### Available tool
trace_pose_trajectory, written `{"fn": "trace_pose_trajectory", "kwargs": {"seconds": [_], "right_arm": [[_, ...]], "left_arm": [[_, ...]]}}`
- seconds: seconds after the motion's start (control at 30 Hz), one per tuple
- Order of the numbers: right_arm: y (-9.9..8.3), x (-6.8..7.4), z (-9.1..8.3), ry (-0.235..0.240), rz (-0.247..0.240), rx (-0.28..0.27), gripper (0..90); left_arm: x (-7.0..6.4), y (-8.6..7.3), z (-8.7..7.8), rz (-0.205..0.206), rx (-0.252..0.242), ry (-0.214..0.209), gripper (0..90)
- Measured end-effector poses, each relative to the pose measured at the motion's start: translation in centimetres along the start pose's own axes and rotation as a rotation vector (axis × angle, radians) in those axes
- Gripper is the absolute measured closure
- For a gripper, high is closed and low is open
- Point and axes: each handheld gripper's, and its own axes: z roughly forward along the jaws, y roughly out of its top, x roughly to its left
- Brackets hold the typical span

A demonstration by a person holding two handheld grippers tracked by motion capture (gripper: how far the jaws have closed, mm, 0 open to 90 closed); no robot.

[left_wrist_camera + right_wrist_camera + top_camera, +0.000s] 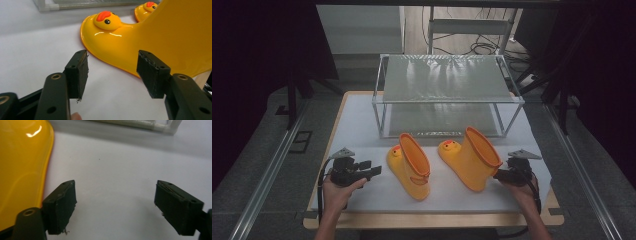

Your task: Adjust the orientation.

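We see the left gripper (374,171) with its jaws spread wide and empty, resting low over the white mat (362,125). In the left gripper view the gap between its pads frames the sole edge of the left boot (140,47), close to it but not touching. The right gripper (498,175) is also released, its jaws standing far apart with bare mat between them; in the right gripper view the right boot (22,170) lies just beside one jaw, and we cannot tell whether they touch.

Taking the shelf (447,92) as our landmark, both yellow boots stand upright just in front of it, side by side, their duck-faced toes pointing toward it. The left boot (409,167) sits in front of the shelf's left half, the right boot (472,157) in front of its right half. The grippers flank them, one to each outer side.

The mat covers a wooden table (432,220). Behind the shelf we see a floor strewn with cables (477,47), and dark curtains to either side of it.
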Motion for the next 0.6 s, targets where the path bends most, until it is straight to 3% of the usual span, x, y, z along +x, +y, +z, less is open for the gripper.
{"fn": "trace_pose_trajectory", "kwargs": {"seconds": [0.1,0.23,0.33,0.43,0.6], "right_arm": [[-0.3,-0.3,-0.9,0.016,-0.006,-0.034,23.3],[-0.6,-1.0,-1.8,0.035,0.021,-0.077,29.7],[-0.8,-1.3,-2.0,0.044,0.035,-0.09,32.8],[-0.9,-1.4,-1.9,0.064,0.042,-0.089,34.8],[-0.9,-0.8,-1.5,0.084,0.013,-0.08,35.1]], "left_arm": [[-0.4,0.0,-0.2,0.01,-0.005,0.013,51.4],[-1.0,0.0,-0.5,0.01,-0.009,0.0,73.7],[-1.5,-0.1,-0.6,0.022,-0.004,0.002,84.1],[-2.1,-0.3,-0.6,0.029,-0.006,0.002,88.3],[-4.8,-2.6,0.5,0.083,0.028,0.006,89.6]]}}
